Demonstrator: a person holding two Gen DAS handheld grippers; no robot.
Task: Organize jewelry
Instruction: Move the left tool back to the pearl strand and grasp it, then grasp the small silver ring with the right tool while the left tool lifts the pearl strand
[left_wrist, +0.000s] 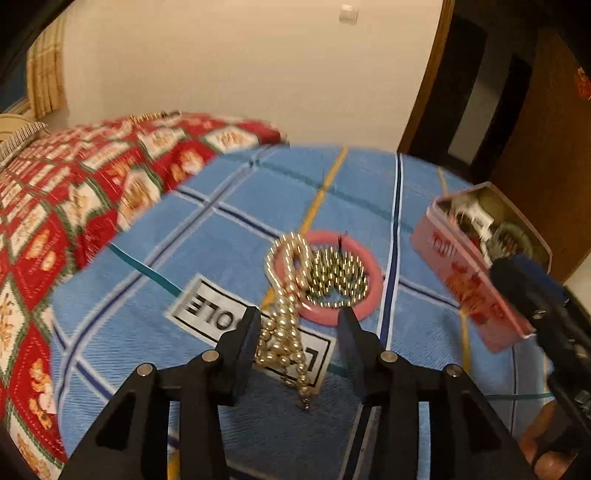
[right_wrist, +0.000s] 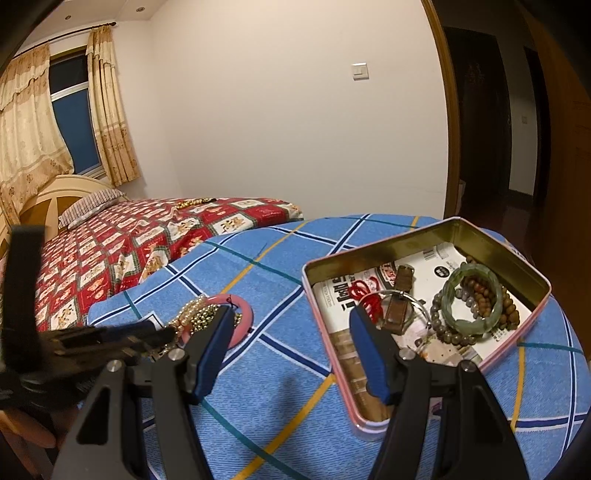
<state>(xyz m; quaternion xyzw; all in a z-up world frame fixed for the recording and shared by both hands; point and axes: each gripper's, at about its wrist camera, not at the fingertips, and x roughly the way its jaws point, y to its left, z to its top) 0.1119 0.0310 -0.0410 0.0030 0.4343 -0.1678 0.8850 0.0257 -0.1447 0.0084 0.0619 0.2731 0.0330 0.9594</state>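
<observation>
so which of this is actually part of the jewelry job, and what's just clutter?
Job:
- gold bead necklace, between the open left gripper fingers
- pink bangle
- pink tin
- green bangle, bead bracelets, watch, inside the tin
- right gripper, open over the tin's near corner

Lying about:
- blue checked cloth
- red quilt
- striped pillow

A shiny gold bead necklace (left_wrist: 286, 332) is lying bunched up on the blue plaid blanket, draping over a pink ring bangle (left_wrist: 325, 277). The open pink rectangular tin (right_wrist: 424, 321) nearby is holding a green jade bangle (right_wrist: 471, 299), brown bead bracelets and a leather-strap watch.
</observation>
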